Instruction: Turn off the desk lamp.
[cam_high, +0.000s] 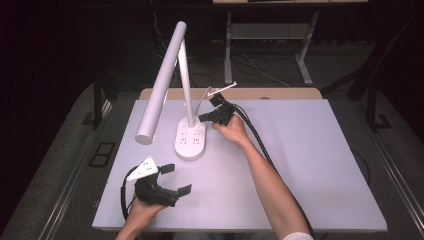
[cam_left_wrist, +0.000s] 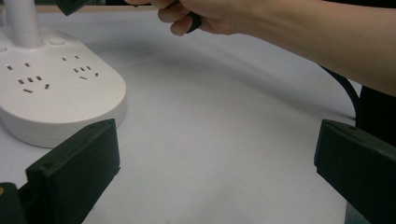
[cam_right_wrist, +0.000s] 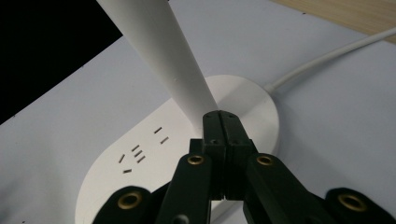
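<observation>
A: Nearest to us, the left gripper (cam_high: 170, 179) rests low on the white surface (cam_high: 310, 165), jaws spread wide with nothing between them. Ahead of those jaws and off to their left stands the lamp base (cam_left_wrist: 56, 93), apart from them

B: And the lamp itself?

A: Its white base (cam_high: 190, 140), with sockets on top, sits further up the surface; the stem (cam_high: 185, 80) rises from its far end and the long lamp head (cam_high: 161, 85) slants down toward the left edge

B: What about the right gripper (cam_high: 202, 118)?

A: Jaws pressed together, no object pinched. In the right gripper view the tips (cam_right_wrist: 222, 122) sit right at the foot of the stem (cam_right_wrist: 163, 51), on or just above the base; I cannot tell whether they touch. The white cord (cam_right_wrist: 327, 58) runs off beyond them to the right

B: So how far along is it?

A: My guess is the closed tips are set to press a control near the stem's foot. The approach looks done; the press, and any sign of light, is still to come. The left hand seems only to wait
</observation>
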